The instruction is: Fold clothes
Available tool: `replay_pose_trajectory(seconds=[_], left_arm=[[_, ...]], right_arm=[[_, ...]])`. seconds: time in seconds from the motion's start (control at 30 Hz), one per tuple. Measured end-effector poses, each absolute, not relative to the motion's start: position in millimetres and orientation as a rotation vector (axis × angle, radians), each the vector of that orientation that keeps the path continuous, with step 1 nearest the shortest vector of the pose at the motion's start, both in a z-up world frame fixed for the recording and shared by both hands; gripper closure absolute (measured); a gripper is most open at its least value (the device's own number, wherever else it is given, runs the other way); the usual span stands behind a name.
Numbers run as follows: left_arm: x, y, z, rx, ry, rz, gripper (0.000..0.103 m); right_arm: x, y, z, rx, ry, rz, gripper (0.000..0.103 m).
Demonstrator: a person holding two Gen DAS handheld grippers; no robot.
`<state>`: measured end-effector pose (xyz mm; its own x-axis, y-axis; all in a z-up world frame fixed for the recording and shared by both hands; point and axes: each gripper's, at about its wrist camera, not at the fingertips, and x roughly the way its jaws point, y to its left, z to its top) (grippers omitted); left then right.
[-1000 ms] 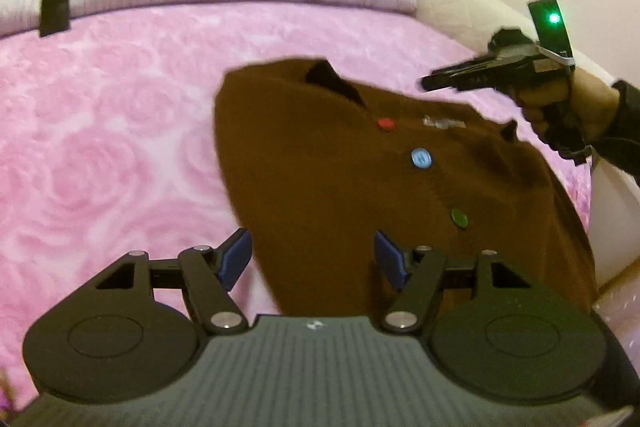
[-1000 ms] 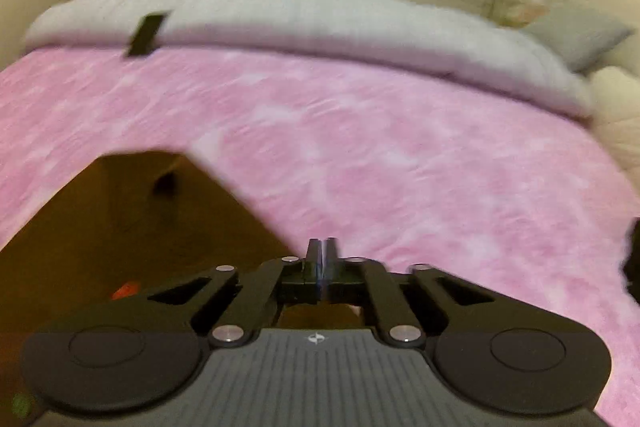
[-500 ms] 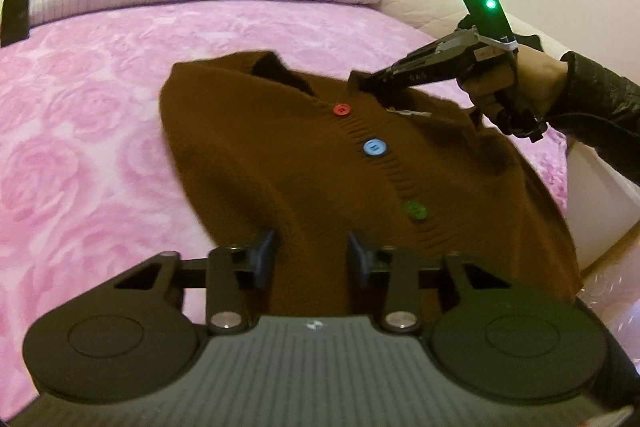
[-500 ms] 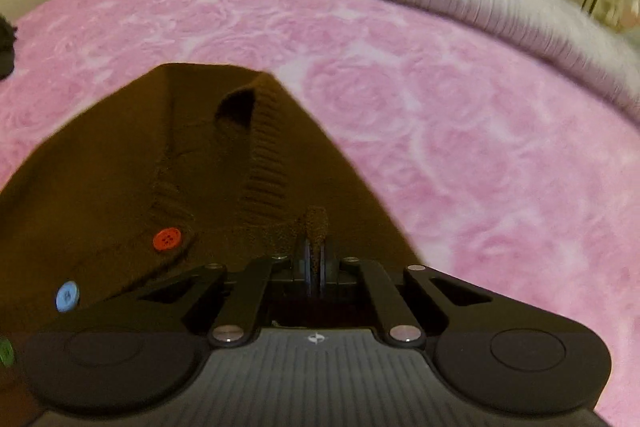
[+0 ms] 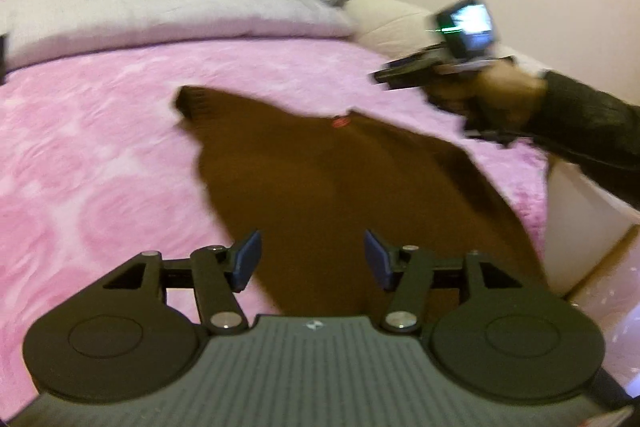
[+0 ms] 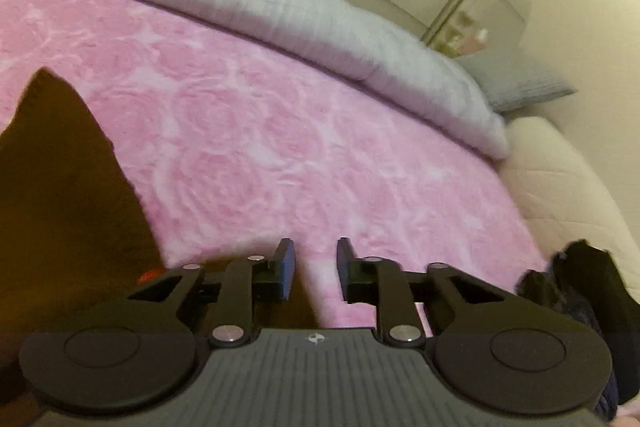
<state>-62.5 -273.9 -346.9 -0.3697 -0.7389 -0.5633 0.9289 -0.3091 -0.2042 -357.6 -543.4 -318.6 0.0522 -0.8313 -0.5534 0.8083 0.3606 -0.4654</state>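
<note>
My brown cardigan (image 5: 340, 195) lies on the pink rose-patterned bed (image 5: 100, 155); left claw (image 5: 312, 259) and right claw (image 6: 316, 267) have just opened, both empty.

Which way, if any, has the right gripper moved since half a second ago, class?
Yes. In the right wrist view, the right gripper has left the brown cardigan and swung right over the pink blanket. Its jaws have just been opening, nothing between them.

Dim, warm indoor light; both fisheye views bend at the edges, with motion blur smearing the hand (image 5: 492, 99) and bed (image 6: 280, 131).
</note>
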Motion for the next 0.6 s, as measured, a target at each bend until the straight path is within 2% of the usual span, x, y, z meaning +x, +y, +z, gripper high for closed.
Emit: replay_pose_trajectory(seconds=[0.03, 0.1, 0.17, 0.33, 0.4, 0.5, 0.6], left_arm=[[-57, -272, -350, 0.463, 0.613, -1.849, 0.051], [-48, -264, -354, 0.473, 0.628, -1.81, 0.051], [-41, -254, -356, 0.473, 0.642, -1.788, 0.051], [-39, -225, -356, 0.468, 0.645, -1.782, 0.046], [-41, -215, -357, 0.46, 0.652, -1.786, 0.046], [-46, -201, -356, 0.456, 0.65, -1.799, 0.044], [-51, -188, -356, 0.478, 0.626, -1.8, 0.042]], right_arm=[[-358, -532, -316, -0.028, 0.848, -1.232, 0.067], [-354, -504, -310, -0.002, 0.804, -1.173, 0.064], [-353, -469, -305, 0.025, 0.756, -1.094, 0.055], [-344, -344, -292, 0.034, 0.675, -0.75, 0.047], [-333, -298, -292, -0.015, 0.703, -0.601, 0.046], [-312, -238, -309, -0.192, 0.782, -0.459, 0.035], [-292, -204, -335, -0.385, 0.863, -0.397, 0.037]])
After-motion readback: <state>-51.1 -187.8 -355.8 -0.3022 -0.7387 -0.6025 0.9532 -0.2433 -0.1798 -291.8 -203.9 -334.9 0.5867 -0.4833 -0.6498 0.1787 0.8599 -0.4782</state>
